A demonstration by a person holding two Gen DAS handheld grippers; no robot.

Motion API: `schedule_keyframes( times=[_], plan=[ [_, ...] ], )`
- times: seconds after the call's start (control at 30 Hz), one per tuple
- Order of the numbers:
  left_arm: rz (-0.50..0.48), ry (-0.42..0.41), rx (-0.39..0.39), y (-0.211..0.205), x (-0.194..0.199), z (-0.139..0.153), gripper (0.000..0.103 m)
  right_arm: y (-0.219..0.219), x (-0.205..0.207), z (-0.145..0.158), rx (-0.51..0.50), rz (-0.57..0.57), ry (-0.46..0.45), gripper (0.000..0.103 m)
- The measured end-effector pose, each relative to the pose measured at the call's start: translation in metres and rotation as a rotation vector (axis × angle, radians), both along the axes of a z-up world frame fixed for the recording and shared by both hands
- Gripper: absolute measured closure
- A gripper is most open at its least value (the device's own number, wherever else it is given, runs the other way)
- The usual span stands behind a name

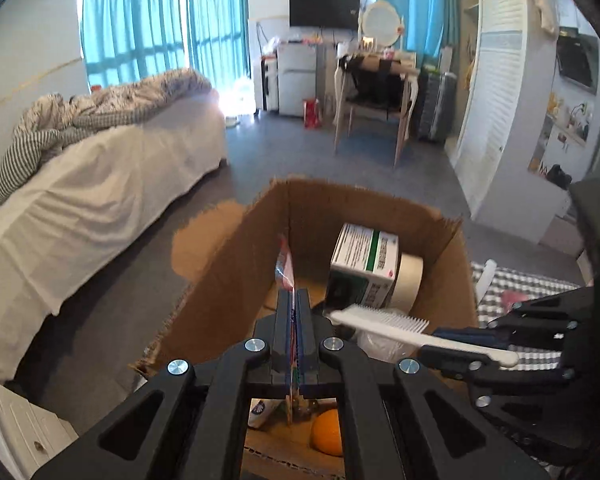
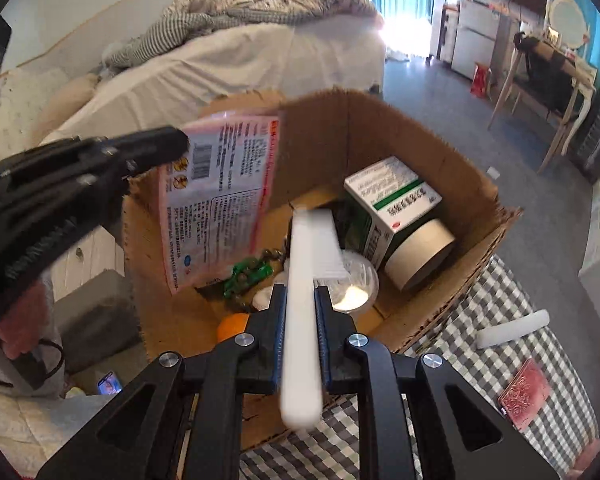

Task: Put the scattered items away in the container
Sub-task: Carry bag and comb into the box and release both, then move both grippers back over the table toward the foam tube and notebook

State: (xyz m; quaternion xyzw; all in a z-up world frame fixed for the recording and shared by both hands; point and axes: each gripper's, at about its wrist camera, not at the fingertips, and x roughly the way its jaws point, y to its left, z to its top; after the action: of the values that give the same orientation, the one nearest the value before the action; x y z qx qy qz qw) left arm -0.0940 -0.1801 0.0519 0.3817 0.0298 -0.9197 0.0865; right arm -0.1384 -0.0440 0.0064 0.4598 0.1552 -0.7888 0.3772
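An open cardboard box (image 1: pixel 240 264) (image 2: pixel 432 136) stands on a checked cloth. My left gripper (image 1: pixel 294 300) (image 2: pixel 176 144) is shut on a flat pink-and-white packet (image 1: pixel 285 266) (image 2: pixel 220 196), held upright over the box's left side. My right gripper (image 2: pixel 300 296) (image 1: pixel 440 344) is shut on the handle of a white comb (image 2: pixel 304 280) (image 1: pixel 384 322), held over the box's near edge. Inside the box lie a green-and-white carton (image 1: pixel 364 264) (image 2: pixel 392 200), a tape roll (image 1: pixel 408 284) (image 2: pixel 420 252), an orange (image 1: pixel 328 432) (image 2: pixel 232 326), a clear lidded cup (image 2: pixel 352 280) and a green item (image 2: pixel 248 276).
On the checked cloth (image 2: pixel 500 360) right of the box lie a white cylinder (image 2: pixel 512 328) and a pink patterned card (image 2: pixel 524 392). A bed (image 1: pixel 80 184) stands left. A chair and desk (image 1: pixel 376 92) stand at the back.
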Motion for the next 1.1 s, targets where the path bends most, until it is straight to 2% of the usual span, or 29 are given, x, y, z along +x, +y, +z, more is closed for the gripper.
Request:
schedule_keyframes(
  times=[0.07,0.13,0.17,0.2,0.23,0.27,0.3,0.33,0.4,0.6,0.87,1.1],
  plan=[
    [0.004,-0.012,-0.001,0.0,-0.004,-0.006,0.102,-0.001,-0.003,-0.001,0.0,-0.011,-0.005,0.09],
    [0.017,-0.017,-0.009,0.002,-0.003,-0.009,0.097,-0.001,-0.004,0.001,0.005,-0.025,0.01,0.09],
    [0.019,-0.018,-0.012,0.001,-0.003,-0.009,0.088,-0.001,-0.005,0.003,0.004,-0.033,0.018,0.09],
    [0.023,-0.019,-0.014,0.002,-0.003,-0.009,0.071,0.0,-0.007,0.006,0.004,-0.044,0.025,0.085],
    [0.03,-0.02,-0.02,0.002,-0.003,-0.008,0.056,0.002,-0.007,0.009,0.002,-0.055,0.036,0.066],
    [0.046,-0.019,-0.036,0.003,-0.003,-0.006,0.025,0.006,-0.006,0.013,-0.002,-0.076,0.056,0.052],
    [0.061,-0.004,-0.056,0.004,-0.001,-0.002,0.007,0.009,-0.006,0.02,-0.009,-0.097,0.079,0.026],
    [0.077,0.023,-0.075,0.006,0.003,0.003,0.004,0.014,-0.004,0.027,-0.026,-0.119,0.103,0.021],
    [0.085,0.075,-0.091,0.008,0.012,0.011,0.003,0.026,0.002,0.04,-0.065,-0.135,0.123,0.021],
    [0.073,0.112,-0.114,0.023,0.017,0.025,0.0,0.067,0.01,0.064,-0.093,-0.217,0.206,0.021],
    [-0.011,0.121,-0.12,0.068,0.01,0.029,0.0,0.153,0.007,0.075,-0.123,-0.392,0.221,0.021],
    [-0.136,0.117,-0.137,0.135,-0.009,0.028,0.0,0.245,0.005,0.066,-0.189,-0.571,0.181,0.021]
  ],
)
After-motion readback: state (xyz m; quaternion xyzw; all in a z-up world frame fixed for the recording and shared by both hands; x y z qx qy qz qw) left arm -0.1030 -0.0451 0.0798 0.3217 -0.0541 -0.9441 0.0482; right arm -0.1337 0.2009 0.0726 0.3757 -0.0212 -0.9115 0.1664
